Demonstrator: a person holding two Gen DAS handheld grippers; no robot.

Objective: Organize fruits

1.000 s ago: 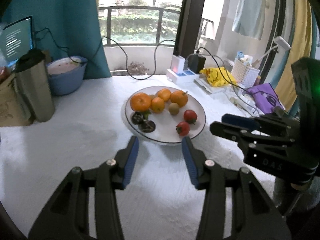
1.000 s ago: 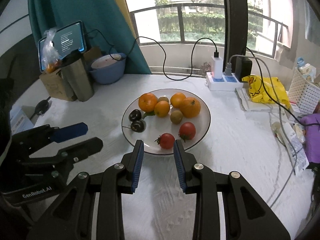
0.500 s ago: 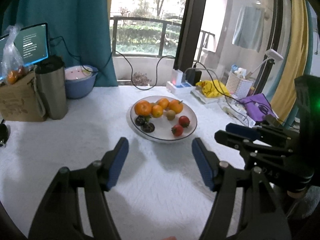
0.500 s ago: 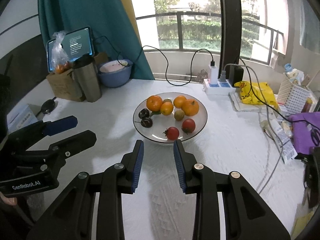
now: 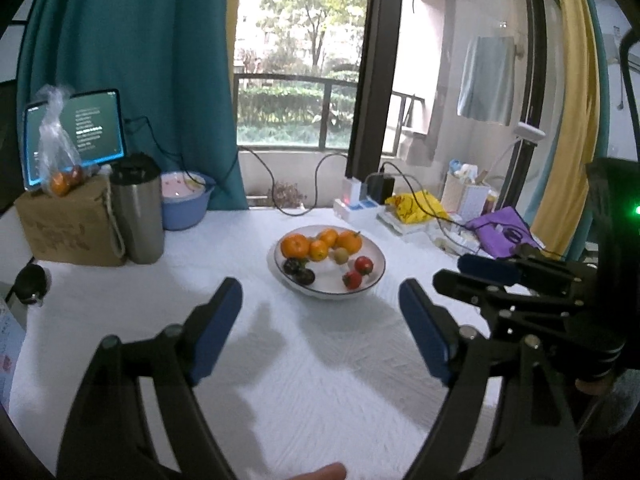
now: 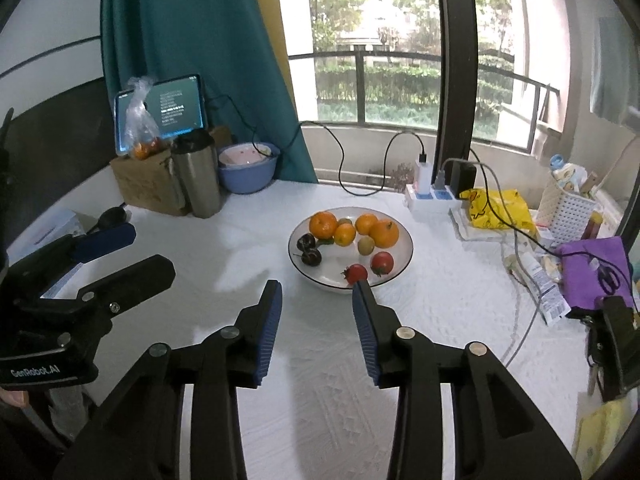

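Fruits sit on the plate (image 6: 404,258) mid-counter (image 6: 440,320): oranges (image 6: 323,225) at plate's far side, kiwi (image 6: 365,245) at centre, dark fruits (image 6: 311,257) on its left, tomatoes (image 6: 382,263) at its near edge. Left claw (image 5: 320,332) wide apart, empty, well short of plate. Right claw (image 6: 316,320) apart, empty, its right tip overlapping plate's near rim in view. Judgement: tomatoes soft, smooth, bruise easily; take across the middle, lightly. Oranges firmer, light, likely to roll.
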